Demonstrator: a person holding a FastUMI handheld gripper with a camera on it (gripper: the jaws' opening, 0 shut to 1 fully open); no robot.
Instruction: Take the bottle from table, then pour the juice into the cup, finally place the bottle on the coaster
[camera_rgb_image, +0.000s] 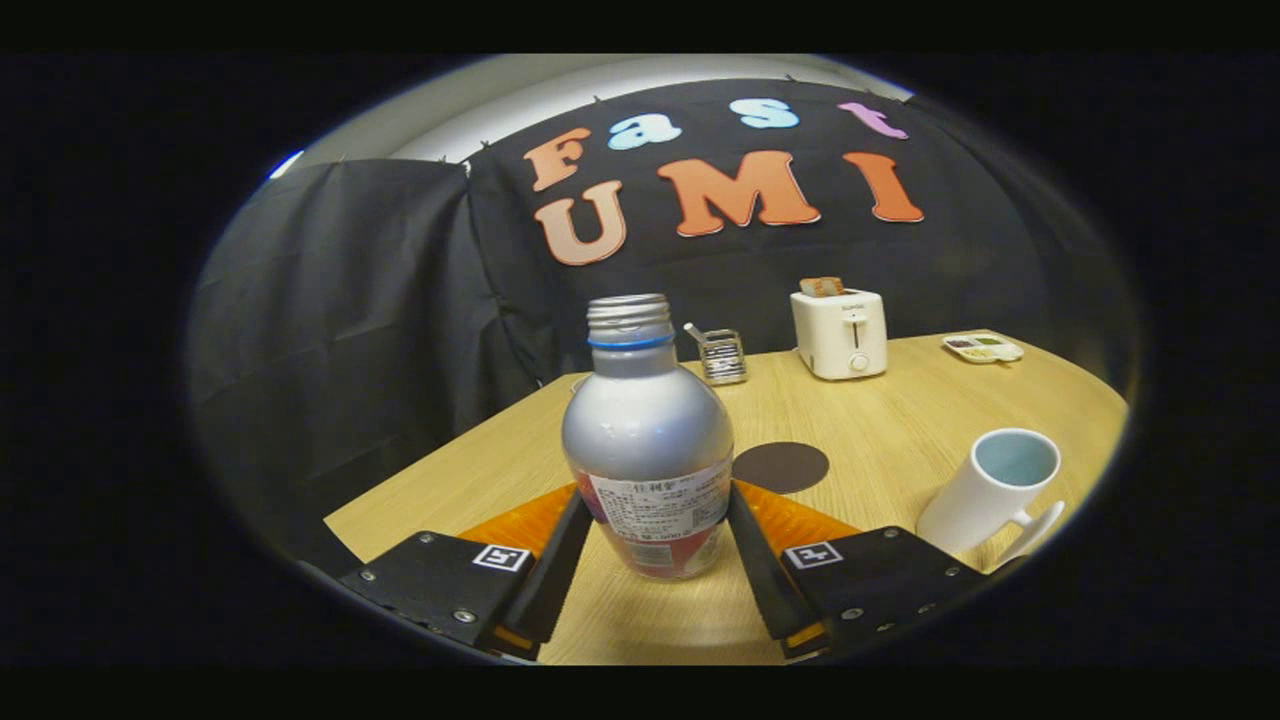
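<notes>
Jaws of gripper (655, 535) pinch bottle (647, 440) upright on counter (900, 420); label print unreadable. Coaster (780, 467) just beyond, cup (990, 490) right, near counter edge.

I am holding my gripper (655, 525) around the lower body of the silver bottle (647, 440), both fingers pressing on its labelled sides, and it is standing upright and uncapped on the wooden table (890, 430). Just beyond it a dark round coaster (780, 467) is lying flat, and a white cup (990, 490) is sitting near the table's right edge. A white toaster (839, 332) is standing towards the far edge.
</notes>
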